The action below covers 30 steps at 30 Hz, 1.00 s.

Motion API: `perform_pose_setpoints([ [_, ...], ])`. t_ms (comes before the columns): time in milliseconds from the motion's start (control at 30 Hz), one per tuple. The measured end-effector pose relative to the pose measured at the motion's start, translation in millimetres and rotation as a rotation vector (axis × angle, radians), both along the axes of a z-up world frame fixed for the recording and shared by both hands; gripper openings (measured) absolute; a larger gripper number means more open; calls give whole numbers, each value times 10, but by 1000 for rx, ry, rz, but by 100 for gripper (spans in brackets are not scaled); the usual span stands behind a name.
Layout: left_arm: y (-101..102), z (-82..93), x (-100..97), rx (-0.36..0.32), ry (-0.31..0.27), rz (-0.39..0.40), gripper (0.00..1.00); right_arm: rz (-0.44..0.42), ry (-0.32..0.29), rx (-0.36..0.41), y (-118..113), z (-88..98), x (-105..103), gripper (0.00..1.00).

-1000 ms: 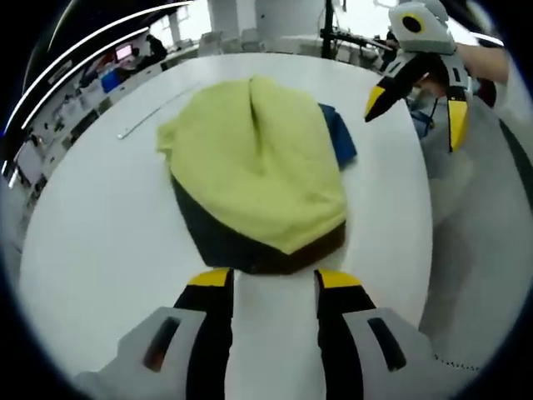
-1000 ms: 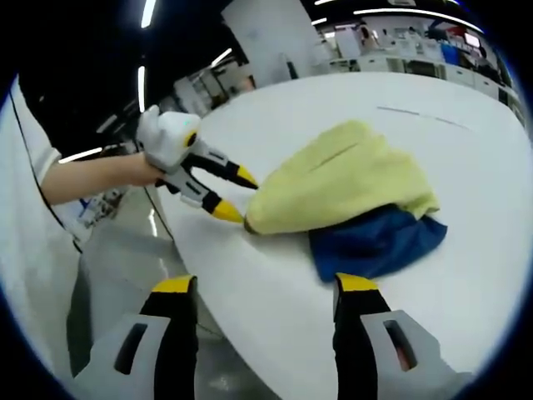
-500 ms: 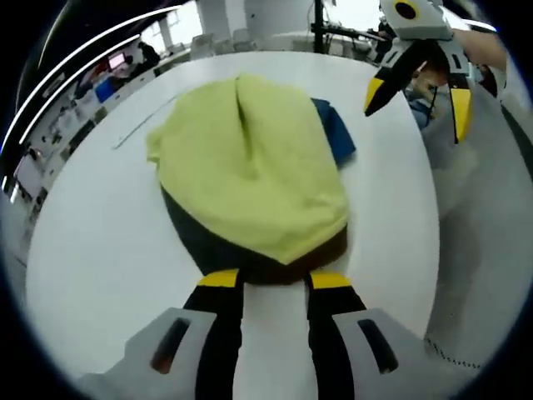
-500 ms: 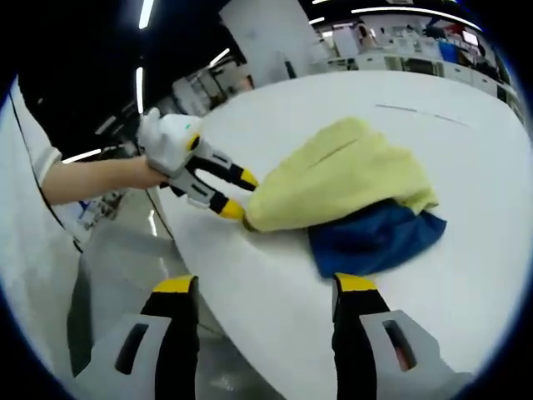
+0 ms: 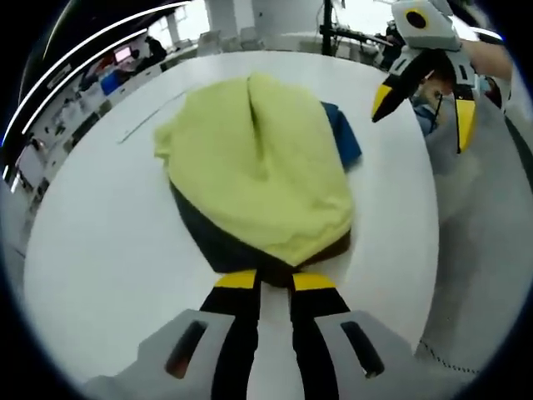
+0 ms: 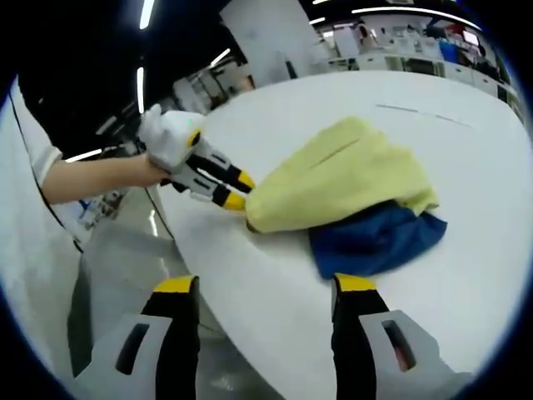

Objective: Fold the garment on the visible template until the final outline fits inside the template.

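Seemingly, in the left gripper view, the left gripper (image 5: 273, 280) is brought nearly closed at the near hem of the yellow garment (image 5: 258, 162), with only a narrow gap left between the yellow tips; whether cloth is actually pinched cannot be told. The garment is spread on the white table (image 5: 92, 242), over a blue cloth (image 5: 343, 140) whose corner is exposed at the far right; a dark layer is seen under the near hem. The right gripper (image 5: 423, 104) is held spread and empty off the table's right edge, probably kept clear until a second hold is needed.

Across in the right gripper view, the right gripper's (image 6: 262, 287) jaws are seen wide apart with nothing between them, short of the blue cloth (image 6: 375, 237). The left gripper (image 6: 236, 190) is met at the garment's (image 6: 341, 175) left edge, presumably to lift that hem for a fold.
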<state>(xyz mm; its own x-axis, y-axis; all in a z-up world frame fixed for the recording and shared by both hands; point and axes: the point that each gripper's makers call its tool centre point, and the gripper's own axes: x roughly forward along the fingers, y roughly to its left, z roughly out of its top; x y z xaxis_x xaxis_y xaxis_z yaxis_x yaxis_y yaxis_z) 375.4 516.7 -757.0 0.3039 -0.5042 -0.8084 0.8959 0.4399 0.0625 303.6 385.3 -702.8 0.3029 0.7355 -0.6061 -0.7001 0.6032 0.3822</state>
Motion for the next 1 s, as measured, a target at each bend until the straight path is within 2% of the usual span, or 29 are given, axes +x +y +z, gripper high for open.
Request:
perform_pose_setpoints([
  [267, 4, 37, -12, 2, -2, -6, 3, -1, 2, 0, -6, -1, -17, 63],
  [500, 5, 163, -15, -23, 21, 19, 2, -3, -4, -2, -5, 1, -14, 64],
  [600, -16, 249, -9, -55, 41, 44, 2, -1, -5, -5, -4, -2, -20, 63],
  [700, -70, 366, 1, -115, 90, 94, 2, -1, -5, -4, 3, -3, -26, 63],
  [1000, -186, 600, 76, -185, 128, 152, 1, 2, -9, 1, 30, 8, -45, 63],
])
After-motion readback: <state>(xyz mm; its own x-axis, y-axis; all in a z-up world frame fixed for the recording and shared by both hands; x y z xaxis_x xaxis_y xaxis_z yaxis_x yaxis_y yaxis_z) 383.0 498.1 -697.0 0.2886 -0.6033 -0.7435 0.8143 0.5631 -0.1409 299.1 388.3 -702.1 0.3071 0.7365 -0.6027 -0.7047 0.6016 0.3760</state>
